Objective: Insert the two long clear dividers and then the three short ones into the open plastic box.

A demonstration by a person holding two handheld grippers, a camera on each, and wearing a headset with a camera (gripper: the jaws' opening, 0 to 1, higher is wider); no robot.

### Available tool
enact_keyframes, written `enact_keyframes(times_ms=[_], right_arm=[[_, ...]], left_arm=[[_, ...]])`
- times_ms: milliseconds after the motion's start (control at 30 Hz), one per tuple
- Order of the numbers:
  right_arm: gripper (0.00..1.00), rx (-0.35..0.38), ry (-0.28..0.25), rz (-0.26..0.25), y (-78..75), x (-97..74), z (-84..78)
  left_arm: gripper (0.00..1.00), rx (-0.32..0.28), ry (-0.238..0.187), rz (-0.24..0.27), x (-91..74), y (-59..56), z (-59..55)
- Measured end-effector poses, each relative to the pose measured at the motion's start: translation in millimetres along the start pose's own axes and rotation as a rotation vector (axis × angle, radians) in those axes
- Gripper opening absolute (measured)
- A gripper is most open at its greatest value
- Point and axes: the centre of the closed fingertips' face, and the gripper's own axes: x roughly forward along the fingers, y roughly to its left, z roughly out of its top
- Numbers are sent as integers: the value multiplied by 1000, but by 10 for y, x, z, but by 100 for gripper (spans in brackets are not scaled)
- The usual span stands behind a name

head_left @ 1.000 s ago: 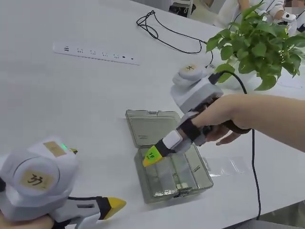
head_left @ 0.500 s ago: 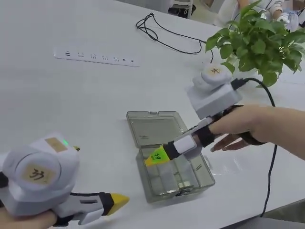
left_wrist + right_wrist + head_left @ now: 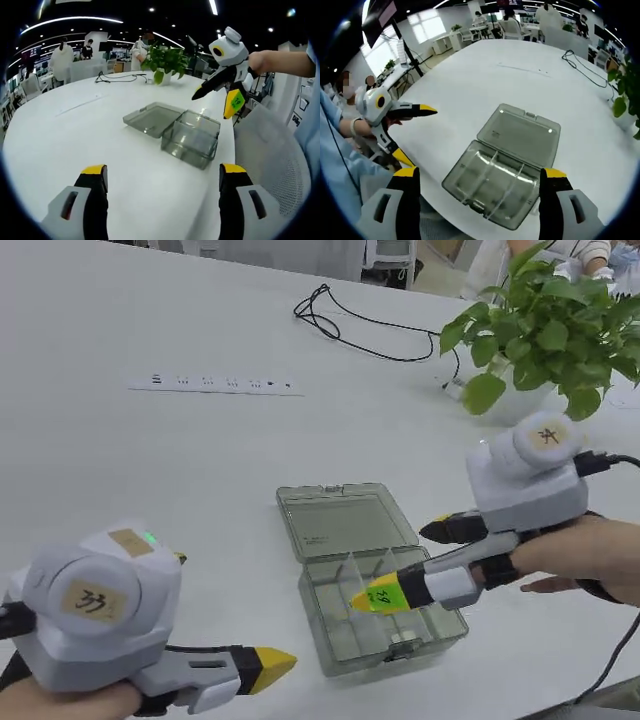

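Note:
The smoky clear plastic box (image 3: pixel 392 628) stands open on the white table, its lid (image 3: pixel 343 521) lying flat behind it. Clear dividers (image 3: pixel 366 573) stand upright inside and split it into compartments; the right gripper view also shows the dividers (image 3: pixel 496 169) in the box (image 3: pixel 470 187). My right gripper (image 3: pixel 400 565) hovers just over the box's right side, open with nothing between its jaws. My left gripper (image 3: pixel 228 612) is low at the front left, apart from the box, open and holding nothing. The left gripper view has the box (image 3: pixel 192 139) ahead and the right gripper (image 3: pixel 225 75) above it.
A white power strip (image 3: pixel 215 383) lies at the far left. A black cable (image 3: pixel 350 325) loops at the back. A potted green plant (image 3: pixel 545 325) stands at the back right. The table's front edge runs close behind the box's near right corner.
My right gripper has pulled up and to the right, out of the box, and now hangs over its right side. The left gripper has barely moved. The head camera has shifted.

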Motion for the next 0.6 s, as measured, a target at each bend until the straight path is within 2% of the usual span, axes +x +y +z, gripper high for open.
enact_keyframes(times_ms=[67, 133, 300, 400, 567, 600], right_arm=[[100, 5, -23, -6, -52, -86, -21], [100, 11, -43, -6, -188, -181, -67], [100, -2, -67, -5, -295, -338, -154], [100, -16, -84, -6, -381, -433, -234], [100, -90, -71, 18, -499, -521, -415], [100, -97, -55, 26, -522, -528, -461]], left_arm=[[95, 14, 1, 7, -7, -19, 29], [97, 17, 1, 1, -12, -57, 58], [100, 37, -11, -9, -15, -140, 115], [100, 40, -3, -19, -14, -195, 126], [100, 43, 5, -13, -19, -282, 152], [100, 39, 0, -11, -19, -293, 161]])
